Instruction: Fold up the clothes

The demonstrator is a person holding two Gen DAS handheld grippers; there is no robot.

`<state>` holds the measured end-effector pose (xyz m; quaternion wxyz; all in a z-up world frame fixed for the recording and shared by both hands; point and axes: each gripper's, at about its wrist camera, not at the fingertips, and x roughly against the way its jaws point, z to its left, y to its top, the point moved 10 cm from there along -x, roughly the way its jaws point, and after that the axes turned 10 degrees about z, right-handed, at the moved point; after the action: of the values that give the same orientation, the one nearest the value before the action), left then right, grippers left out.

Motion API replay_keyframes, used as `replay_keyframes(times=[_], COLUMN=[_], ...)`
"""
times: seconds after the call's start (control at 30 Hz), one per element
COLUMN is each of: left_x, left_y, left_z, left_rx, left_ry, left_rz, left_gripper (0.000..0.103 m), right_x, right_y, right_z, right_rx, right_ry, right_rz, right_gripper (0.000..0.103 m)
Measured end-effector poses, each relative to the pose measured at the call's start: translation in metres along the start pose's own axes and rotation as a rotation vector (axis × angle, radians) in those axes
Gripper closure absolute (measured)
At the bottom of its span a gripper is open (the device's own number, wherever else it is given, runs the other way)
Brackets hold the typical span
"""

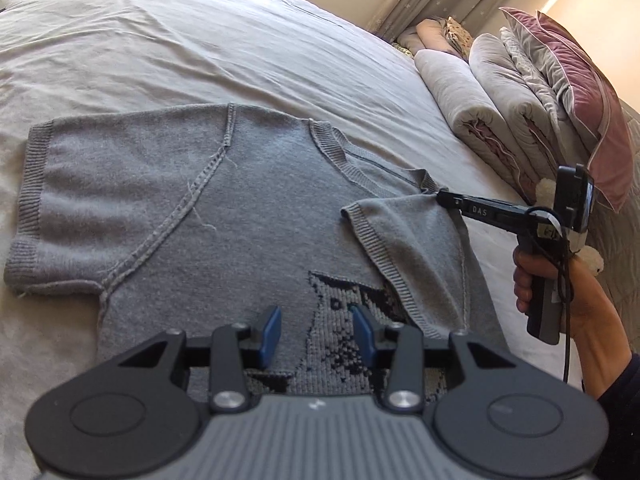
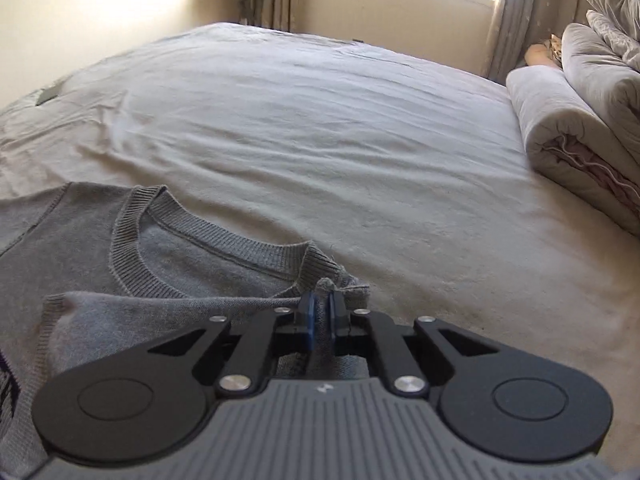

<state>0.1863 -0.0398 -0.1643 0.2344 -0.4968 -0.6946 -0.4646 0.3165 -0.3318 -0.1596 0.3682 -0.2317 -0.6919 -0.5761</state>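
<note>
Left wrist view shows one grey knitted short-sleeved sweater [image 1: 224, 216] lying flat on the beige-sheeted bed [image 1: 200, 48], neckline far, hem near, long axis running near to far. Two grippers: the left gripper [image 1: 317, 330] hangs released above the patterned chest; the right gripper [image 2: 323, 307] is clenched on the sweater's right shoulder fabric. Three rolled quilts [image 1: 472, 100] lie far right.

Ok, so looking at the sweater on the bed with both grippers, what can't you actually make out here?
- Sweater hem: left wrist view, hidden behind the left gripper body and cut off by the bottom edge.
- Knitted dark pattern: partly covered by the folded-over sleeve and that gripper.
- Fabric under the right gripper: right wrist view, hidden by its body.
- Left sleeve: right wrist view, cut off by the left edge.
</note>
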Motion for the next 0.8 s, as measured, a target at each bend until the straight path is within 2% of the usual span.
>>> replay_keyframes(times=[0.27, 0.33, 0.43, 0.57, 0.6, 0.63, 0.7, 0.73, 0.77, 0.8], left_x=[0.001, 0.001, 0.001, 0.0, 0.001, 0.001, 0.001, 0.002, 0.002, 0.002], left_y=[0.004, 0.005, 0.005, 0.004, 0.004, 0.004, 0.004, 0.005, 0.004, 0.004], left_z=[0.001, 0.003, 0.005, 0.006, 0.007, 0.007, 0.006, 0.005, 0.004, 0.003], left_rx=[0.001, 0.006, 0.006, 0.01, 0.011, 0.011, 0.01, 0.008, 0.006, 0.004], left_ry=[0.007, 0.009, 0.012, 0.015, 0.014, 0.014, 0.011, 0.009, 0.008, 0.008], left_rz=[-0.009, -0.009, -0.009, -0.005, -0.004, -0.004, -0.004, -0.005, -0.006, -0.006], left_gripper=[0.063, 0.063, 0.063, 0.063, 0.063, 0.063, 0.063, 0.063, 0.063, 0.063], right_x=[0.014, 0.014, -0.003, -0.023, -0.017, -0.009, 0.003, 0.008, 0.011, 0.011], right_y=[0.01, 0.011, 0.01, 0.001, 0.001, 0.002, 0.003, 0.004, 0.004, 0.003], right_z=[-0.043, -0.046, -0.044, -0.045, -0.049, -0.052, -0.055, -0.054, -0.054, -0.053], right_rx=[-0.163, -0.179, -0.166, -0.139, -0.173, -0.204, -0.233, -0.234, -0.236, -0.239], right_ry=[-0.105, -0.159, -0.213, -0.215, -0.188, -0.165, -0.11, -0.079, -0.05, -0.031], right_rz=[-0.064, -0.086, -0.049, 0.0, -0.019, -0.044, -0.071, -0.075, -0.079, -0.071], right_gripper=[0.096, 0.096, 0.096, 0.094, 0.093, 0.091, 0.076, 0.071, 0.055, 0.044])
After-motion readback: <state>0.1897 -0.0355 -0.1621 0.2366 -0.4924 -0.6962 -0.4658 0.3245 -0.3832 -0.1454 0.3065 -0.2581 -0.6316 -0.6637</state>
